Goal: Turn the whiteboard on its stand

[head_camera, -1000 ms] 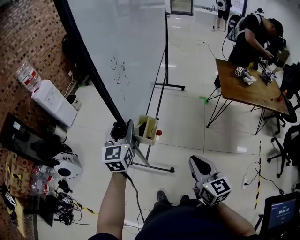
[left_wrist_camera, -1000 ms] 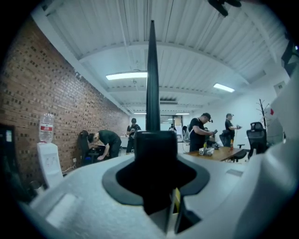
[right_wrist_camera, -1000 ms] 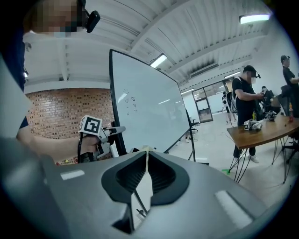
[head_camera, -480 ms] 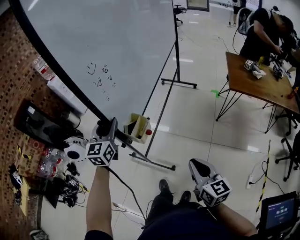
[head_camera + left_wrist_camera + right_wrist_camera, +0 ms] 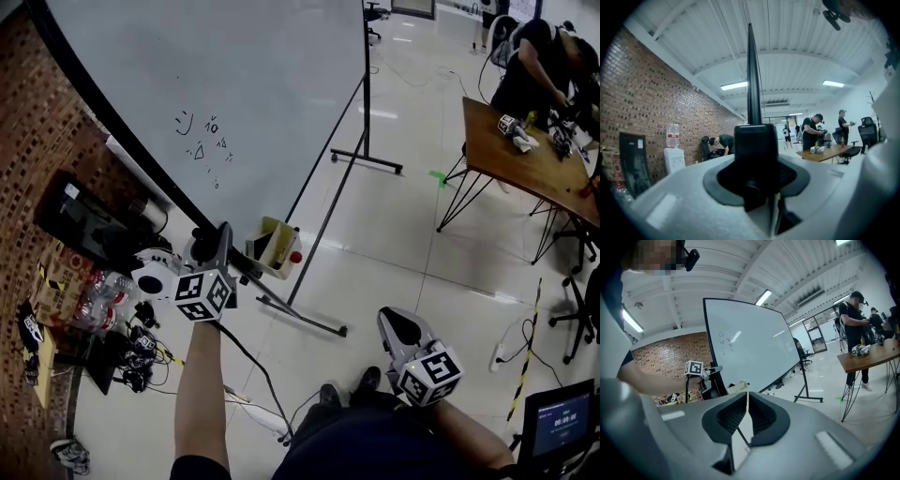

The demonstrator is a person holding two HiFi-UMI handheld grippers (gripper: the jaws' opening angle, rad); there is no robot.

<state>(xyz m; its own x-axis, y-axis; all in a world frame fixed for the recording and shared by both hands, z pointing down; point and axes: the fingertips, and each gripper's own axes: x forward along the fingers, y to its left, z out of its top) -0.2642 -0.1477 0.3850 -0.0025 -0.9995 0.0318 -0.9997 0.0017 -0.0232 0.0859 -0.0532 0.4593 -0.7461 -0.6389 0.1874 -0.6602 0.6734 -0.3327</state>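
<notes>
The whiteboard [image 5: 244, 103] is a large white panel with small scribbles, in a black frame [image 5: 122, 141], hung on a black wheeled stand [image 5: 323, 220]. My left gripper [image 5: 223, 246] is shut on the frame's near corner. In the left gripper view the black frame edge [image 5: 754, 140] fills the gap between the jaws and runs straight up. A yellow tray [image 5: 272, 246] with markers hangs just right of that grip. My right gripper [image 5: 398, 328] is shut on nothing, low near my body, away from the board. From the right gripper view the whiteboard [image 5: 754, 352] stands ahead.
A brick wall [image 5: 37, 159] is close behind the board, with a monitor, bottles and cable clutter [image 5: 103, 309] on the floor at its foot. A wooden table [image 5: 525, 169] with a person [image 5: 539, 66] working at it stands at the right. A screen [image 5: 562, 422] sits bottom right.
My left gripper has gone left with the frame corner in it, and the board has swung so more of its face shows. The right gripper has stayed put.
</notes>
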